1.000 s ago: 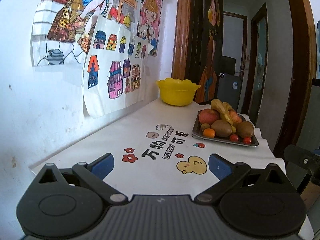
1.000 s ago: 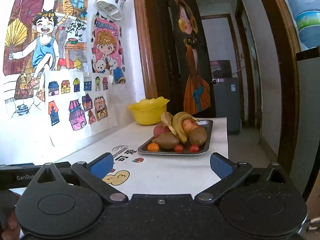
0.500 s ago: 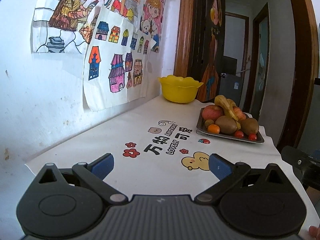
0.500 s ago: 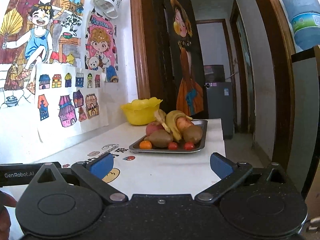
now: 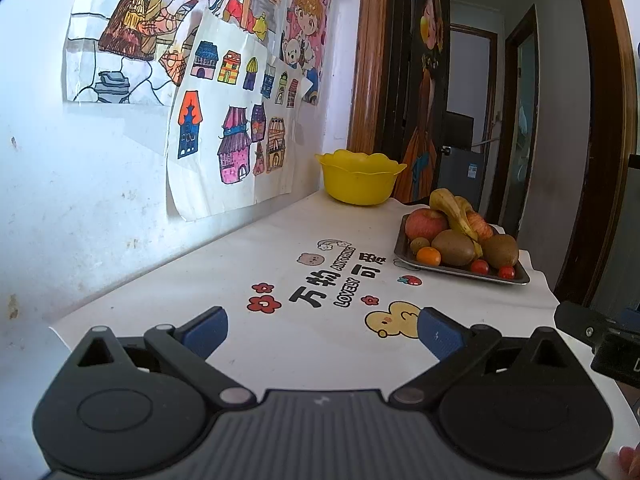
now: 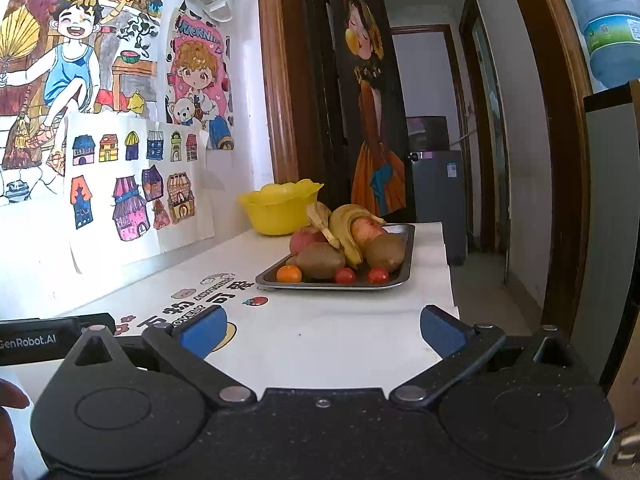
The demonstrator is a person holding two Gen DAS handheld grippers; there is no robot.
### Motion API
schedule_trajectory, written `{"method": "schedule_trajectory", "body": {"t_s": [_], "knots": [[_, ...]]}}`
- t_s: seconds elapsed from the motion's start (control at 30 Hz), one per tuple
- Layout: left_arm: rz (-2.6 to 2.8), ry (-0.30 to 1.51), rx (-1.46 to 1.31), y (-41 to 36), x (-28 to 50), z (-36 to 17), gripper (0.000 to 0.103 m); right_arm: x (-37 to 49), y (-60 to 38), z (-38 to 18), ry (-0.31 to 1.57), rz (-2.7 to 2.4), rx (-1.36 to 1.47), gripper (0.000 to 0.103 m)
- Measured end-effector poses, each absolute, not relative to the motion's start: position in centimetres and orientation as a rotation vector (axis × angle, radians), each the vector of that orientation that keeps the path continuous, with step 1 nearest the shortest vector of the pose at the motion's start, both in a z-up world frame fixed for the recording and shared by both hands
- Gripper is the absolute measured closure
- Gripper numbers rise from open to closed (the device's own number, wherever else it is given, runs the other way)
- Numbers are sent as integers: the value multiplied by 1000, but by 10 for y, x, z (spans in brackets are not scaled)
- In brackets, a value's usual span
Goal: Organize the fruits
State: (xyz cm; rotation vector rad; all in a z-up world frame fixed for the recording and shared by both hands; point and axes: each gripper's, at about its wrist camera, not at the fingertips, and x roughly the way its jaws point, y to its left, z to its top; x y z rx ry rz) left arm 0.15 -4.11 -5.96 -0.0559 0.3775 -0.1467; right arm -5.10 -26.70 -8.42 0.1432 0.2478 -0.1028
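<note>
A dark metal tray (image 5: 520, 279) (image 6: 404, 248) on the white table holds bananas (image 5: 450, 208) (image 6: 346, 220), red apples (image 5: 425, 223) (image 6: 304, 240), brown kiwis (image 5: 453, 247) (image 6: 320, 260), a small orange (image 5: 429, 256) (image 6: 289, 273) and cherry tomatoes (image 5: 479, 266) (image 6: 345, 275). A yellow bowl (image 5: 360, 178) (image 6: 280, 206) stands behind the tray by the wall. My left gripper (image 5: 322, 330) is open over the near end of the table, well short of the tray. My right gripper (image 6: 322, 328) is open too, nothing between its fingers, facing the tray.
The white tablecloth (image 5: 328, 276) carries printed cartoons and lettering. Drawings (image 5: 232, 132) hang on the wall along the table's left side. A doorway and hallway (image 6: 440, 140) open beyond the table's far end. A water bottle (image 6: 604, 20) stands high at the right.
Both grippers have dropped lower and shifted a little; the tray sits slightly farther right and lower in the left view. Both stay open.
</note>
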Motion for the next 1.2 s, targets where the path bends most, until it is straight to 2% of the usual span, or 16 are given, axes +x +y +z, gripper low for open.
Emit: {"method": "schedule_trajectory", "body": {"t_s": [1.2], "knots": [[-149, 378, -49, -41, 0, -61, 1, -48, -267, -85, 266, -114, 148, 1]]}}
